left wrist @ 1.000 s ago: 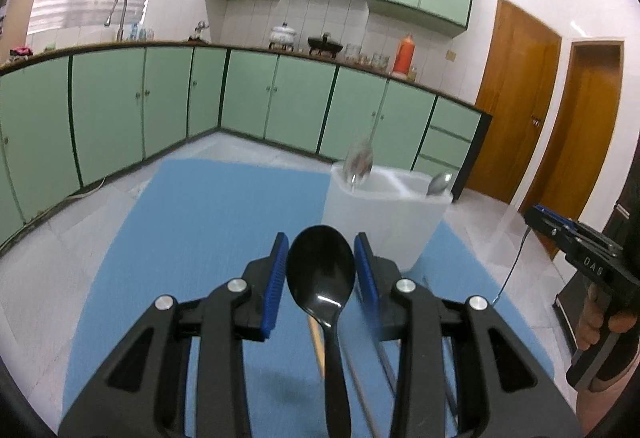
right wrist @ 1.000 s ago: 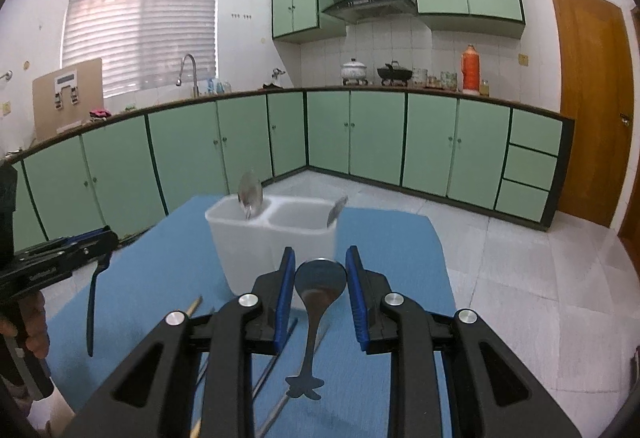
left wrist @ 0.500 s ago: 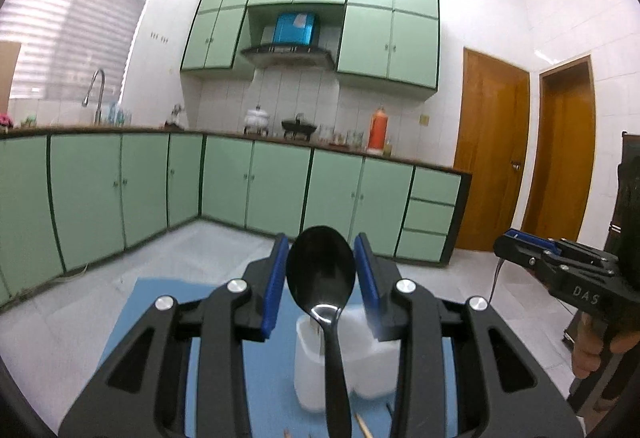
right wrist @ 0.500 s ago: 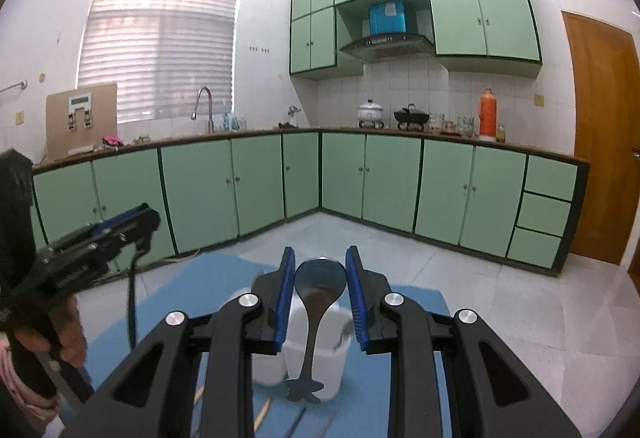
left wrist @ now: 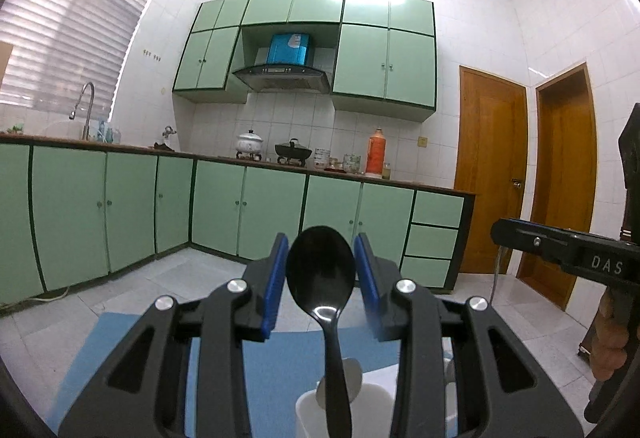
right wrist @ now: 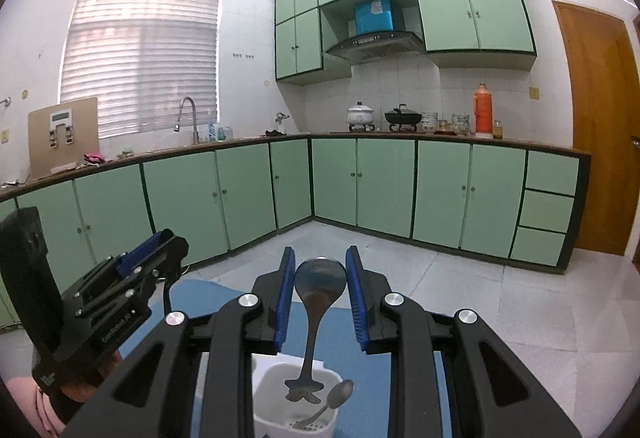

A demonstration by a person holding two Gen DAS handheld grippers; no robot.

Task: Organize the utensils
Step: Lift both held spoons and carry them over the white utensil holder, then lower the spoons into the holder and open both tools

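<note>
Utensils are hanging bowl-up from both grippers above a white plastic caddy (right wrist: 276, 390) on a blue mat (left wrist: 280, 358). Left gripper (left wrist: 320, 270) is clenching a glossy black plastic spoon (left wrist: 322, 278) between blue pads; right gripper (right wrist: 320, 274) is pinching a dull steel spoon (right wrist: 318, 290) with a figure-shaped handle end. "DAS" is showing on the right gripper's side, partly legible "GenRobot" lettering on the left's. Another metal spoon (right wrist: 332, 398) is leaning inside the caddy.
</note>
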